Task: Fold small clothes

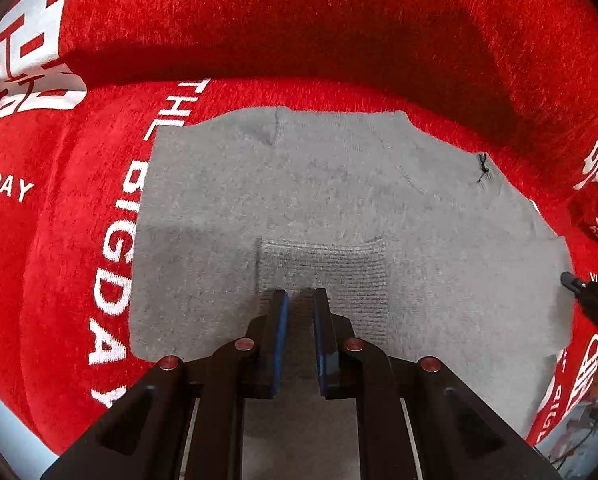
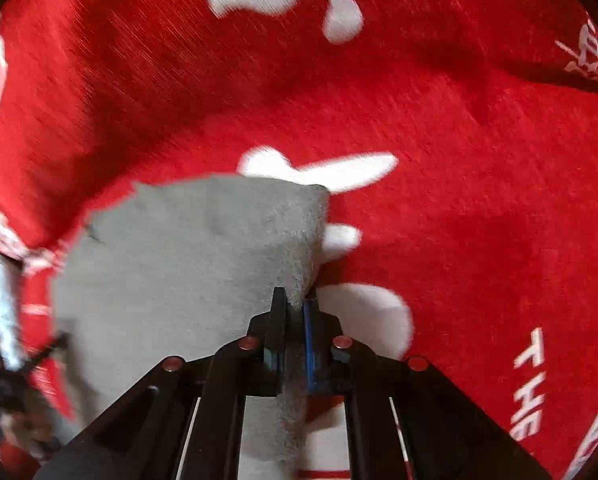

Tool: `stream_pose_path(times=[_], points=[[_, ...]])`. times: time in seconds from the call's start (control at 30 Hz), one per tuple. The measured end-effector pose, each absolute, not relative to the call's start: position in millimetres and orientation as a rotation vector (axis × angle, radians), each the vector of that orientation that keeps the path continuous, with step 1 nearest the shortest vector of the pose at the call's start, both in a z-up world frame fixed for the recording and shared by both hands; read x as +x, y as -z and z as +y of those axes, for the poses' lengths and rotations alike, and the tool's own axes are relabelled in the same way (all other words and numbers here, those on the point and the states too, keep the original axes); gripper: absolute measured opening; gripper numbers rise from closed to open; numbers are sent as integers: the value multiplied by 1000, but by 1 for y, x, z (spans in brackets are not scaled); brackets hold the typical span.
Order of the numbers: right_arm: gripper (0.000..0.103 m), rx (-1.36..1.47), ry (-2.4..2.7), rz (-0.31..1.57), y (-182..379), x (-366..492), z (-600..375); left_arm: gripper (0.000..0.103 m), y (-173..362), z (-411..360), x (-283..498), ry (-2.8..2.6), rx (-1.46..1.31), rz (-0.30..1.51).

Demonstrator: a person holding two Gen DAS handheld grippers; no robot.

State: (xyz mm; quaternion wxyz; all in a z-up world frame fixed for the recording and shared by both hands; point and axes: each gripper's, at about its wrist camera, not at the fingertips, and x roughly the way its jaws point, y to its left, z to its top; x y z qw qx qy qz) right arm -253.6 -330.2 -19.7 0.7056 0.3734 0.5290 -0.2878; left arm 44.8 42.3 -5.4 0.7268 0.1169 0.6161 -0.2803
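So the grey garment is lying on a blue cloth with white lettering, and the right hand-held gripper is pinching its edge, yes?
Not quite: the cloth under the grey garment is red, not blue, with white lettering. The right wrist view shows this, and also the right hand-held gripper pinching the garment's edge, as you said.

grey garment: soft knitted cloth, matt and slightly fuzzy, with a ribbed patch of coarser weave
red cover: plush, short-piled cloth, matt, with flat white printed lettering
left gripper: matt black plastic body, blue pads on the inner faces, small shiny reddish metal pins
right gripper: same matt black plastic, a blue pad, glossy pin heads, grey knit pinched between the fingers
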Motion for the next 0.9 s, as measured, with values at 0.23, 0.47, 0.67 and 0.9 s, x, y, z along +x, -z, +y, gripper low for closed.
stream_pose_path(times=[0.23,0.47,0.67,0.9], points=[[9,930,732,1132,7,-277,-326,14,9,30,45,614,335,1324],[14,865,632,1127,-25,-278,-280,14,-4,59,51,554,331,1339],[14,859,631,1182,3,-259,-253,14,-13,61,38,595,331,1325],[12,899,640,1182,10,-263,-250,14,9,46,28,588,362,1344]])
